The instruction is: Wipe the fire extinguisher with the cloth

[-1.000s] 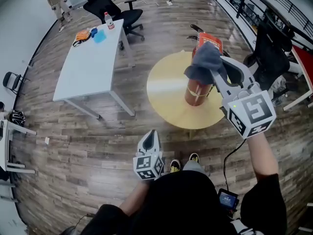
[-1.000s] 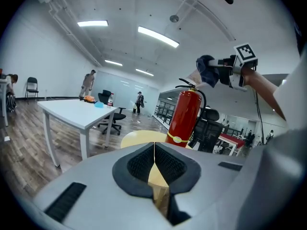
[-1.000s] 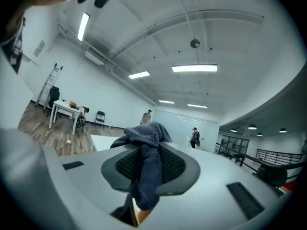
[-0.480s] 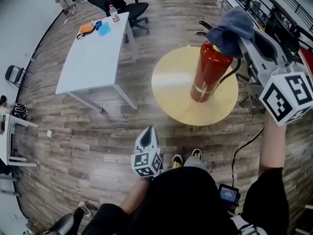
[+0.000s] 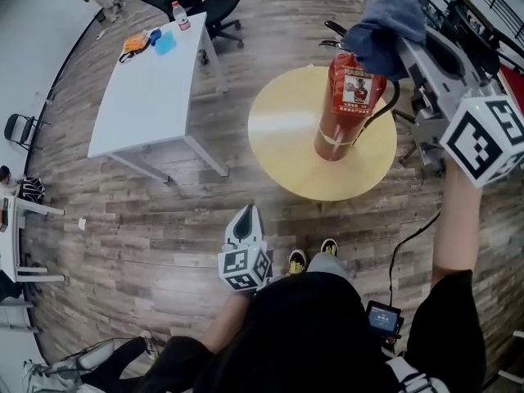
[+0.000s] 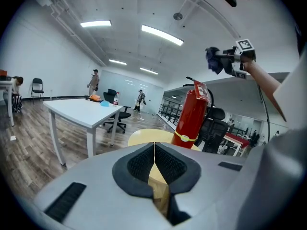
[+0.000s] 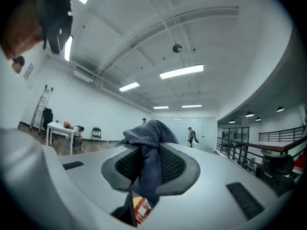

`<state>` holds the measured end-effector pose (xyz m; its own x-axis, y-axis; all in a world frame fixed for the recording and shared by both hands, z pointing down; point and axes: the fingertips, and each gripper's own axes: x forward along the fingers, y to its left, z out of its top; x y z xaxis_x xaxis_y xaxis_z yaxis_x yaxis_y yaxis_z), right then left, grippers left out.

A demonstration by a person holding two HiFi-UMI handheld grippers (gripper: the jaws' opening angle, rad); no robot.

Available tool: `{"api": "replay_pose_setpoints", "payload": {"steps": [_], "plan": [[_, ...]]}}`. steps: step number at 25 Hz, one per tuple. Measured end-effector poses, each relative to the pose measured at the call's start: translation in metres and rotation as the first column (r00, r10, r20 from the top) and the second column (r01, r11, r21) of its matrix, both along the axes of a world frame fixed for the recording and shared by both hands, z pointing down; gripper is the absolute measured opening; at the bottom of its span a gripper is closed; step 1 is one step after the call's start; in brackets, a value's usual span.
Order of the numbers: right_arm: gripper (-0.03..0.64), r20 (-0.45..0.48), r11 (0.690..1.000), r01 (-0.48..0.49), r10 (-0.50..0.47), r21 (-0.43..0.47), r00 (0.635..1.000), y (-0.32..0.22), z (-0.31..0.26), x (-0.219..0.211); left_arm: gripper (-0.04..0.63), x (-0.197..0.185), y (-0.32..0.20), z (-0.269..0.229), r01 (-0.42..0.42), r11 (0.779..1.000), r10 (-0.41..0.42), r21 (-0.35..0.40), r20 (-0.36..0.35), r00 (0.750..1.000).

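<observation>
A red fire extinguisher [image 5: 345, 109] stands upright on the round yellow table [image 5: 282, 150]; it also shows in the left gripper view as the red fire extinguisher [image 6: 190, 114]. My right gripper [image 5: 393, 35] is held high beside the extinguisher's top, shut on a blue-grey cloth [image 5: 385, 31]. In the right gripper view the cloth [image 7: 146, 152] hangs between the closed pads. My left gripper [image 5: 248, 223] is low near my body, shut with nothing in it, its pads [image 6: 139, 166] meeting.
A white table [image 5: 147, 84] with a bottle [image 5: 177, 13] and orange and blue items stands at the left. Black office chairs [image 5: 184, 2] sit behind it and at the right. Wooden floor surrounds the round table. People stand far off.
My right gripper rose with the cloth from the extinguisher's body to beside its top. The left gripper stayed put.
</observation>
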<state>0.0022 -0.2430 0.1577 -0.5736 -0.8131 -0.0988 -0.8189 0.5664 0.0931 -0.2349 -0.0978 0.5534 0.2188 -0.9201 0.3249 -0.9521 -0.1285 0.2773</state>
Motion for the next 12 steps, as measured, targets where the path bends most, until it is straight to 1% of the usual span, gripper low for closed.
{"api": "replay_pose_setpoints", "payload": {"steps": [2,3,4,5,6,9,12], "plan": [[0.089,-0.148,0.991,-0.072,0.056,-0.111,0.987,-0.037,0.055,-0.005,0.023,0.002,0.001,0.001,-0.009,1.000,0.009,-0.003,0.000,1.000],[0.089,-0.205,0.980,-0.099,0.062,-0.174,0.977,-0.052,0.087,-0.009,0.023,0.004,0.002,0.001,-0.015,1.000,0.015,-0.004,-0.001,1.000],[0.089,-0.235,0.967,-0.118,0.063,-0.225,0.970,-0.062,0.116,-0.012,0.023,0.006,0.004,0.000,-0.019,1.000,0.019,-0.004,-0.001,1.000],[0.089,-0.234,0.960,-0.128,0.069,-0.248,0.970,-0.065,0.136,-0.014,0.023,0.007,0.006,-0.002,-0.023,1.000,0.023,-0.002,-0.001,1.000],[0.089,-0.207,0.960,-0.131,0.080,-0.247,0.975,-0.064,0.147,-0.014,0.023,0.008,0.008,-0.004,-0.026,1.000,0.026,0.001,-0.001,1.000],[0.089,-0.120,0.967,-0.120,0.095,-0.223,0.988,-0.052,0.156,-0.010,0.023,0.010,0.005,-0.009,-0.025,1.000,0.025,0.016,0.001,1.000],[0.089,-0.098,0.976,-0.120,0.103,-0.183,0.990,-0.043,0.169,-0.011,0.023,0.010,0.007,-0.001,-0.026,1.000,0.026,0.005,0.001,1.000]]}}
